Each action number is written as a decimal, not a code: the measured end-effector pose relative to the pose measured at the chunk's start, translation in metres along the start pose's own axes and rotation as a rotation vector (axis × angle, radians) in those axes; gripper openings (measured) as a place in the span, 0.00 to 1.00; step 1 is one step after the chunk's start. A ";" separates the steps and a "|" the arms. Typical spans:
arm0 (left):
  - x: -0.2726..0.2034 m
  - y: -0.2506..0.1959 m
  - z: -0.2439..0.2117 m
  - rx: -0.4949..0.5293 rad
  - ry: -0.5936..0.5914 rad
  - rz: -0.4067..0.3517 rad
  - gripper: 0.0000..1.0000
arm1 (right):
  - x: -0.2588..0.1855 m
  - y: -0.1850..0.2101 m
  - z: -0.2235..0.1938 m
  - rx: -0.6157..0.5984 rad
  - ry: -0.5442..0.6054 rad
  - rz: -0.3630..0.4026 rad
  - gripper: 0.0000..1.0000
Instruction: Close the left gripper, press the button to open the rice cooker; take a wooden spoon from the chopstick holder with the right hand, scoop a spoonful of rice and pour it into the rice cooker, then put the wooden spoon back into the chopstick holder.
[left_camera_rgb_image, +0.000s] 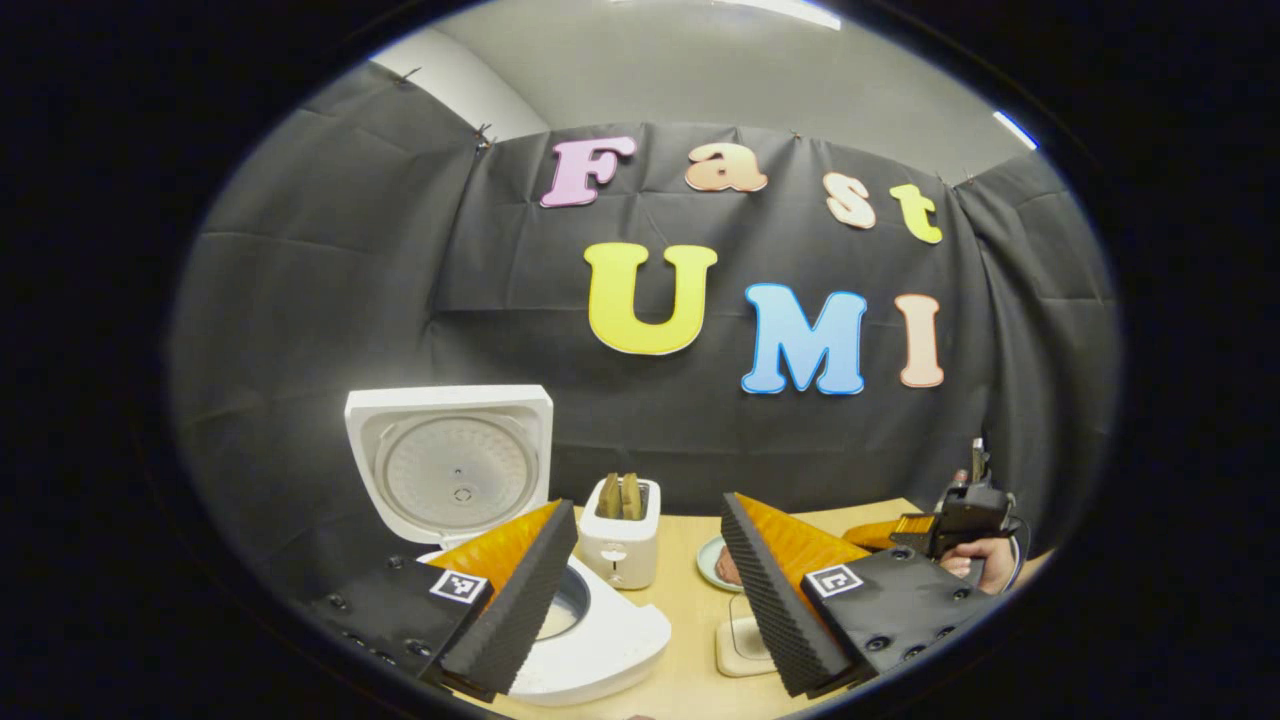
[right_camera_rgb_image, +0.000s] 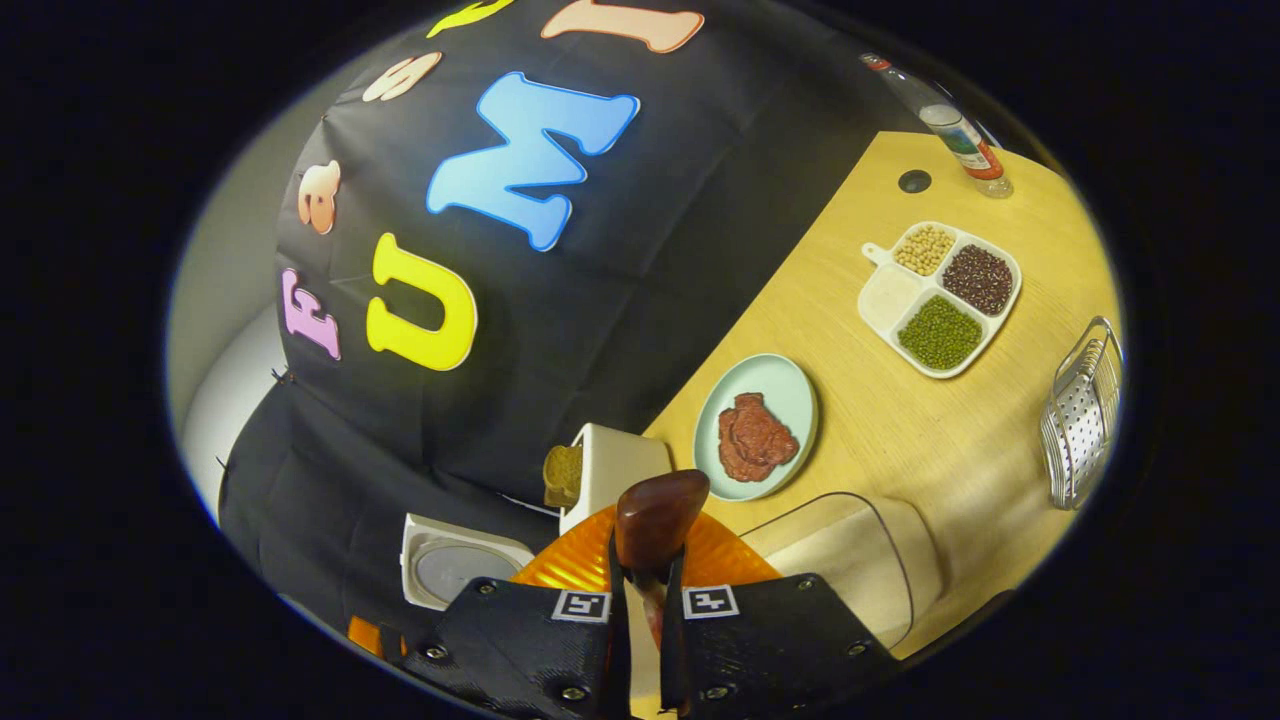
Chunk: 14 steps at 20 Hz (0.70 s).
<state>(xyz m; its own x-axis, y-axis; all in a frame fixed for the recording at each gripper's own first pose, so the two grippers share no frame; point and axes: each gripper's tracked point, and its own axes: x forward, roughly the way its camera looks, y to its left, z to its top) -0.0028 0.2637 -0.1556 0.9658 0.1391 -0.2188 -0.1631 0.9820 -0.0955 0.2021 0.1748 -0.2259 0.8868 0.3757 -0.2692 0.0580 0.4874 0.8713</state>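
The rice cooker (left_camera_rgb_image: 480, 520) stands open, my left gripper (left_camera_rgb_image: 650, 590) spread apart, my right gripper (right_camera_rgb_image: 645, 610) clamped on the wooden spoon (right_camera_rgb_image: 655, 525) — scooping (and returning it) remains.

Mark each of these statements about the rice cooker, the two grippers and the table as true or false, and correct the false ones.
1. The white rice cooker's lid stands open. True.
2. The left gripper is shut. False: its fingers stand wide apart, holding nothing.
3. The right gripper is shut on the dark brown wooden spoon. True.
4. The pale green round plate is bare. False: a reddish-brown piece of food lies on it.
5. The white toaster holds slices of bread. True.
6. The white divided tray has all compartments filled with green beans. False: each holds something different.
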 end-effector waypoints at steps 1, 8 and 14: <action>-0.001 0.001 0.000 -0.003 -0.001 0.002 1.00 | 0.000 0.011 0.001 0.012 0.000 0.025 0.12; -0.016 0.019 -0.004 0.010 -0.007 0.022 1.00 | 0.008 0.072 -0.011 -0.003 0.030 0.133 0.11; -0.030 0.041 -0.009 -0.011 -0.022 0.053 1.00 | 0.028 0.120 -0.036 0.000 0.094 0.207 0.12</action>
<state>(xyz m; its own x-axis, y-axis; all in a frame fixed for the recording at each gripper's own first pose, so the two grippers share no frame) -0.0406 0.2986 -0.1617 0.9598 0.1943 -0.2026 -0.2167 0.9716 -0.0948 0.2175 0.2721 -0.1431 0.8332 0.5395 -0.1217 -0.1209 0.3924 0.9118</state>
